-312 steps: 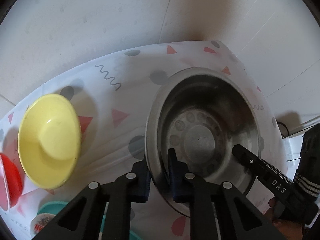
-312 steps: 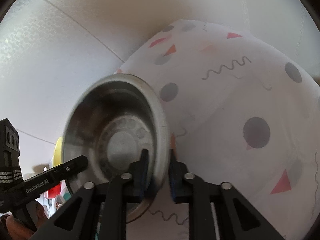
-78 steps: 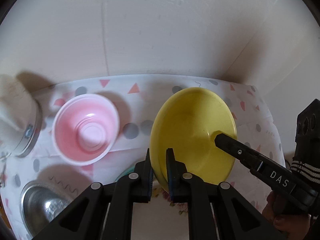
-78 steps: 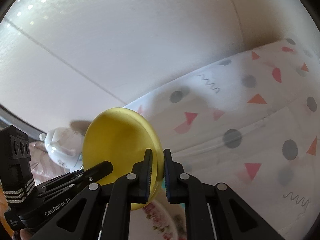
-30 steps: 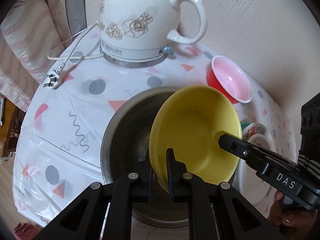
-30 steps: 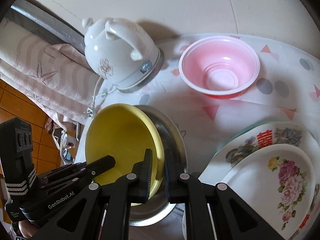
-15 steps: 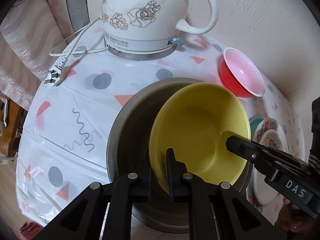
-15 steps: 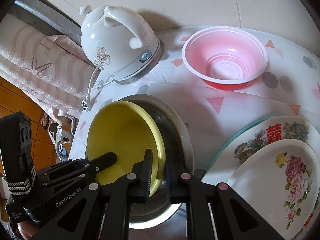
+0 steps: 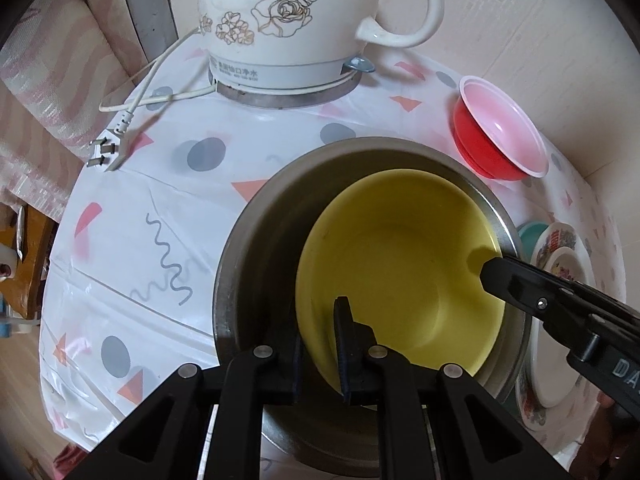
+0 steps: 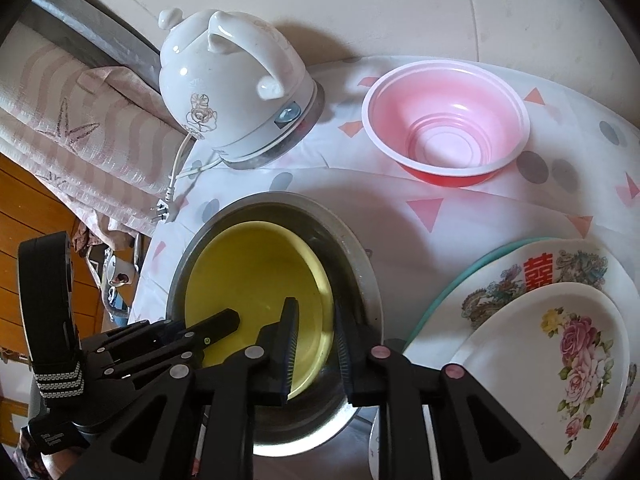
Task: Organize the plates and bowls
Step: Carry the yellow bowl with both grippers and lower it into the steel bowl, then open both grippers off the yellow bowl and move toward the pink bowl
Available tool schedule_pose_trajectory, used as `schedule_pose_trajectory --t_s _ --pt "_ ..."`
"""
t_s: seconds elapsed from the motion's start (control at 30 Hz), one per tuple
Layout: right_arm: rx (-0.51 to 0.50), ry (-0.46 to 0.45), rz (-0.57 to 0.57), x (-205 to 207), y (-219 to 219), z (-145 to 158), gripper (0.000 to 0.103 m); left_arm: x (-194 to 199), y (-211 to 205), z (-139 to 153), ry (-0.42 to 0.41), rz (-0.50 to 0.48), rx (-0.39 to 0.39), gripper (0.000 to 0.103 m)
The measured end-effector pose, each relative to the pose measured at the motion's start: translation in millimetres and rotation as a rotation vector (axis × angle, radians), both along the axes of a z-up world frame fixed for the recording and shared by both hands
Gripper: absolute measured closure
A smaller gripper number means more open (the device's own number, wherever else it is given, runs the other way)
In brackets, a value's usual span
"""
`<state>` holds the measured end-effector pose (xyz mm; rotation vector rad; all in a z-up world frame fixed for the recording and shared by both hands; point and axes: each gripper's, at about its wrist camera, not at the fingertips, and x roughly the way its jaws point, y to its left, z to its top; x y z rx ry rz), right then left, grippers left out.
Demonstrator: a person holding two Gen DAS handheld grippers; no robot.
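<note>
A yellow bowl (image 9: 404,256) sits inside a large steel bowl (image 9: 264,232) on the patterned tablecloth; both also show in the right wrist view, yellow bowl (image 10: 256,268) in steel bowl (image 10: 356,264). My left gripper (image 9: 320,340) straddles the yellow bowl's near rim with its jaws parted. My right gripper (image 10: 316,344) straddles the opposite rim, jaws also parted. A pink and red bowl (image 10: 444,120) stands behind. Stacked floral plates (image 10: 560,320) lie to the right.
A white ceramic kettle (image 9: 304,20) on its base stands at the back, its cord and plug (image 9: 108,148) trailing over the table's left edge. A wall (image 10: 440,4) runs behind. A striped cloth (image 10: 80,132) lies beyond the table.
The yellow bowl has been lowered into the steel bowl. Both grippers have opened and let go of its rim.
</note>
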<state>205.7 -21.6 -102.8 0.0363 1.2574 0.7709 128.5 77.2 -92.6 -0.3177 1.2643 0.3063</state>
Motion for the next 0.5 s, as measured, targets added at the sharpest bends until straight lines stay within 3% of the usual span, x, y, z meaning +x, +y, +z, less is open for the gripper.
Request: schedule_pose_trajectory --t_s 0.17,0.3,0.5 --pt "0.000 -0.003 -0.007 -0.3 -1.9 2.2 0.083 0.6 0.2 -0.5 0.003 -0.005 0.014 0.086" --pt "0.005 -0.007 -0.012 1.1 -4.1 4.2 0.083 1.5 -0.6 4.3 -0.017 -0.017 0.040 0.072" --pt "0.013 0.000 -0.011 0.9 -4.3 3.5 0.083 5.0 -1.2 6.6 -0.020 -0.023 0.052 0.072"
